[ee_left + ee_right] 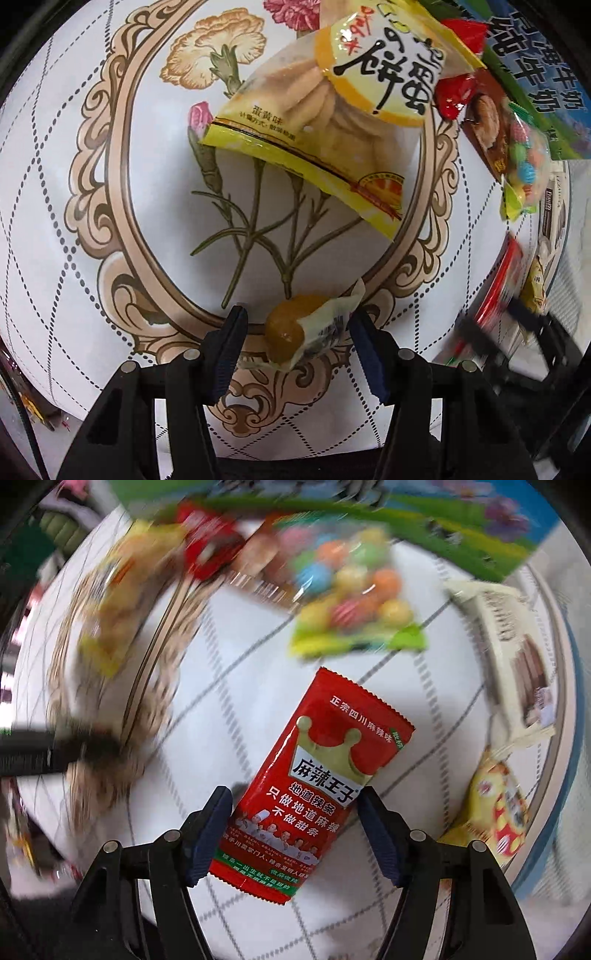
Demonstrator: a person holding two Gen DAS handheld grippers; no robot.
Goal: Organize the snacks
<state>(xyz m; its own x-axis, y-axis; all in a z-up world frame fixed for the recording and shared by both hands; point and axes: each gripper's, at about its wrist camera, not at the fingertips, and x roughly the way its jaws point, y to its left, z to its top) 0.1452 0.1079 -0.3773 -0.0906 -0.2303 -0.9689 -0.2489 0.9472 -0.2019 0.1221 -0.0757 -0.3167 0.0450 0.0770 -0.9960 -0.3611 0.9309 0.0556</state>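
Note:
In the left wrist view my left gripper (pixel 297 325) is open around a small wrapped yellow-orange snack (pixel 295 328) lying on the patterned tablecloth (pixel 74 221); the fingers (pixel 231 343) stand clear of it on both sides. A yellow bag of egg-yolk biscuits (pixel 314 122) lies farther ahead. In the right wrist view my right gripper (pixel 295 805) has its fingers against both edges of a red spicy-strip packet (pixel 317 775), which stays sharp while the background is blurred. The right gripper (pixel 495 325) also shows blurred at the right of the left view.
A bag of coloured candy balls (pixel 351 590), red wrapped sweets (pixel 207 546), a cream wafer pack (pixel 517 657) and a yellow-red packet (pixel 495 805) lie around. A green-blue milk carton box (pixel 535 74) stands at the back. The table edge curves at the right.

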